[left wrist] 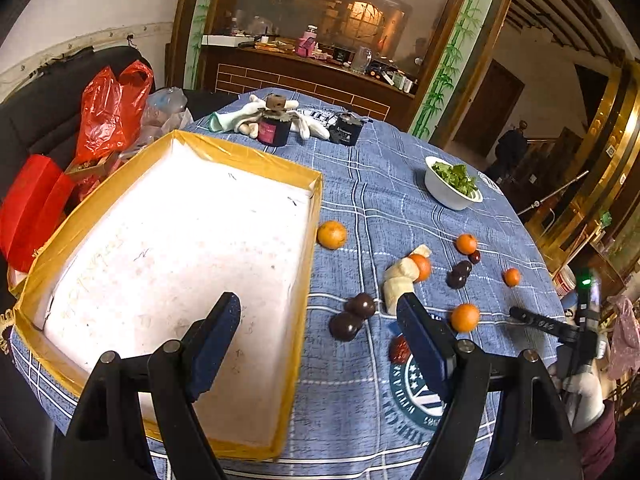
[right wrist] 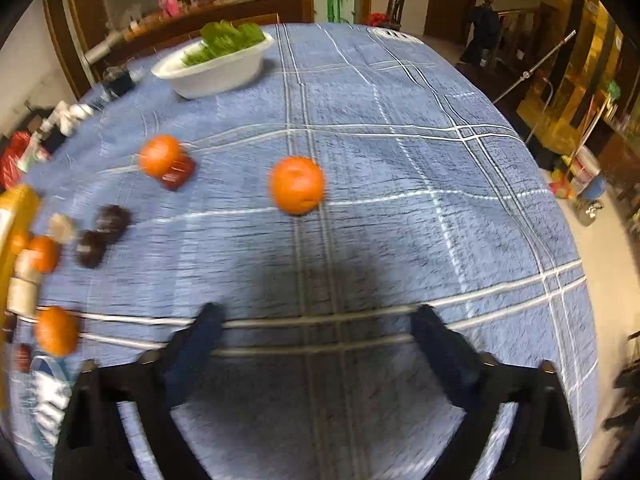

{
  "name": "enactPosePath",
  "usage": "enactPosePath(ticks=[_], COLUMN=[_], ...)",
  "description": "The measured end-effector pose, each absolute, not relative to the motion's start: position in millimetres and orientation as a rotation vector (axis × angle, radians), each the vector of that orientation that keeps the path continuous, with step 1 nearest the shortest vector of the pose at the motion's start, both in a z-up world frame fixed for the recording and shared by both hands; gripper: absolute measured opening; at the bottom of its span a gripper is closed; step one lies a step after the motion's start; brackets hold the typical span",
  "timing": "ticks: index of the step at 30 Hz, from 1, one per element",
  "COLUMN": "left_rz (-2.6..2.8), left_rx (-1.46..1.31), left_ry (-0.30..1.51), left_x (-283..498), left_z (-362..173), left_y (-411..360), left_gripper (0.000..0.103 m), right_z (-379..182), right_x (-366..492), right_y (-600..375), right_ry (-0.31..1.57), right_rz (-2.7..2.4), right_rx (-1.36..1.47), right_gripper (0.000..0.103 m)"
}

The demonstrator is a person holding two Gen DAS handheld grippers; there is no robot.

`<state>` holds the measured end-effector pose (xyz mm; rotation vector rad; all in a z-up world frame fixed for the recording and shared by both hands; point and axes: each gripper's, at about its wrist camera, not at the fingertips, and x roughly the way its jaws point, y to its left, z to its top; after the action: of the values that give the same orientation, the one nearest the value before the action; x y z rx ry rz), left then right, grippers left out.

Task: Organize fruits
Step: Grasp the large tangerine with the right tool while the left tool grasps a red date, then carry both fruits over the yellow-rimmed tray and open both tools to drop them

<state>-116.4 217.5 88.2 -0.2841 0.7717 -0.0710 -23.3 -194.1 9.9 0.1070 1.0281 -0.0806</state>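
From the left wrist view, the left gripper (left wrist: 318, 312) hangs with its jaws spread wide and nothing between them, one finger over the yellow-rimmed box (left wrist: 316, 200), the other over the blue checked tablecloth (left wrist: 360, 208). Oranges (left wrist: 331, 235), dark fruits (left wrist: 362, 306) and a red date (left wrist: 399, 350) lie scattered beside the box (none inside).

From the right wrist view, blurred, the right gripper (right wrist: 318, 320) is likewise wide apart and empty, with an orange (right wrist: 296, 185) lying on the cloth well ahead of it.
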Motion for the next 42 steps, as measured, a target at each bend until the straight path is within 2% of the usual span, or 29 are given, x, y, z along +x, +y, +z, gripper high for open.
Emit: enactPosePath(ticks=[2, 4, 6, 8, 9, 10, 12, 19, 26, 27, 30, 37, 42], left_rz=[-0.104, -0.146, -0.198, -0.225, -0.224, -0.215, -0.201, -0.197, -0.196, -0.197, -0.199, -0.243, -0.262], left_rx=[-0.289, -0.287, -0.266, -0.232, -0.205, -0.165, -0.07, 0.055, 0.13, 0.128, 0.107, 0.152, 0.125], left_ry=[0.792, 0.822, 0.86, 0.893, 0.903, 0.905, 0.901, 0.95, 0.931, 0.929, 0.92, 0.899, 0.871], left_x=[-113, -108, -106, -102, -100, -99, -94, -62, -66, -67, -69, -58, -41], left_z=[80, 70, 61, 51, 47, 44, 42, 24, 25, 25, 30, 40, 52], left_y=[213, 203, 190, 177, 171, 166, 157, 147, 143, 145, 148, 123, 108], left_gripper=[0.08, 0.067, 0.042, 0.03, 0.028, 0.028, 0.028, 0.026, 0.022, 0.022, 0.022, 0.022, 0.041], right_z=[24, 37, 41, 40, 38, 34, 28, 17, 6, 5, 6, 7, 10], right_x=[-36, -44, -45, -42, -40, -37, -34, -32, -28, -28, -31, -41, -43], right_y=[-174, -147, -122, -99, -88, -79, -68, -48, -40, -38, -33, -41, -57], right_ry=[0.964, 0.92, 0.914, 0.925, 0.931, 0.94, 0.956, 0.963, 0.99, 0.985, 0.976, 0.94, 0.921], right_rz=[0.006, 0.095, 0.188, 0.263, 0.284, 0.302, 0.327, 0.382, 0.431, 0.433, 0.472, 0.462, 0.453], right_rx=[0.119, 0.098, 0.097, 0.089, 0.079, 0.073, 0.081, 0.094, 0.105, 0.1, 0.106, 0.143, 0.205], right_gripper=[0.087, 0.087, 0.084, 0.078, 0.073, 0.066, 0.058, 0.057, 0.057, 0.056, 0.039, 0.039, 0.039])
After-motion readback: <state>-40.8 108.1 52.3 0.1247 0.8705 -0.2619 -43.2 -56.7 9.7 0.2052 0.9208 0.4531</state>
